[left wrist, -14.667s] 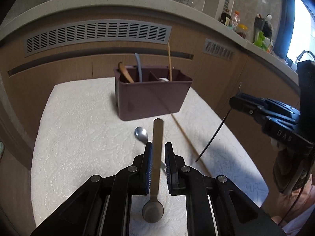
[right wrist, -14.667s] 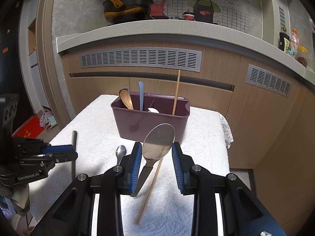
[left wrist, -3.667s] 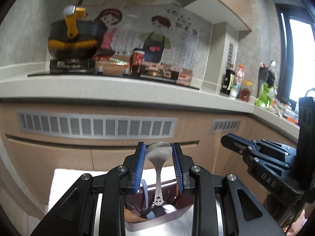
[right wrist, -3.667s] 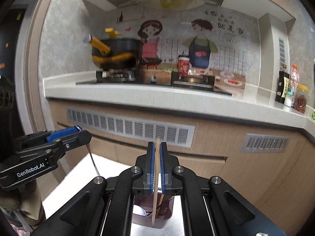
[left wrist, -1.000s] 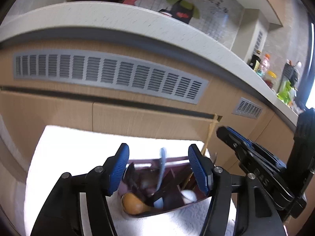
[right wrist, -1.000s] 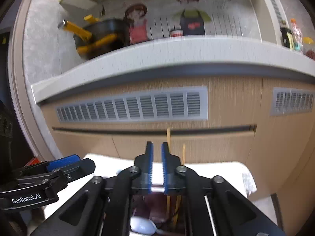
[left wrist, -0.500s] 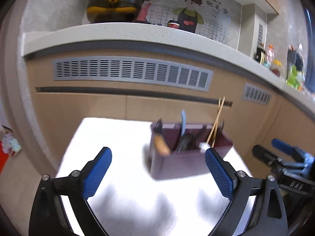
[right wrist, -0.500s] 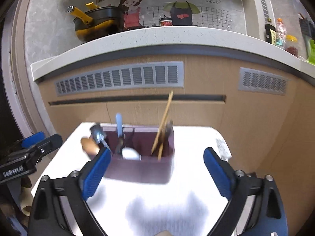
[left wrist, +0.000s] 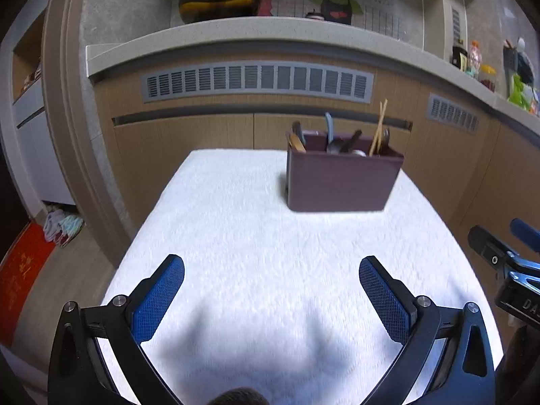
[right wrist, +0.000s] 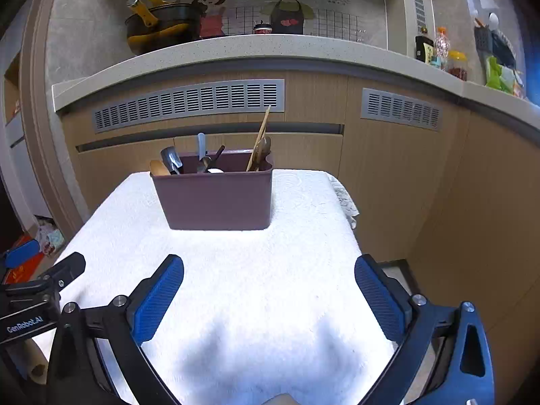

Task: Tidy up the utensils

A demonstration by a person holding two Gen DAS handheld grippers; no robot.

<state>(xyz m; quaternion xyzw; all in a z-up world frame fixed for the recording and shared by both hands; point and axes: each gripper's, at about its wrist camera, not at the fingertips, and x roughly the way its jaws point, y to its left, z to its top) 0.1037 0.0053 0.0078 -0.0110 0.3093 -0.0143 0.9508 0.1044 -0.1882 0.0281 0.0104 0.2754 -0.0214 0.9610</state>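
Beyond both grippers, toward the far edge of the cloth (right wrist: 236,287), stands the caddy (right wrist: 216,199), long axis running left to right, upright. Holds every utensil in sight: wooden spoon (right wrist: 158,167) and metal spoon (right wrist: 170,162) at its left end, blue handle (right wrist: 201,145) and dark handle in the middle, chopsticks (right wrist: 259,141) leaning at its right end. No utensil seen lying loose on the cloth. Left gripper (left wrist: 271,300): jaws spread wide, holding nothing, caddy ahead and off to its right. Right gripper (right wrist: 268,298): jaws likewise wide, nothing held, caddy ahead and slightly left, so probably the straighter line in. Between grippers and caddy, bare cloth, open room. Cloth's right edge drops off beside the cabinet (right wrist: 422,185); left edge falls to the floor. Judged nearly or wholly done; likely only a pull-back remains.
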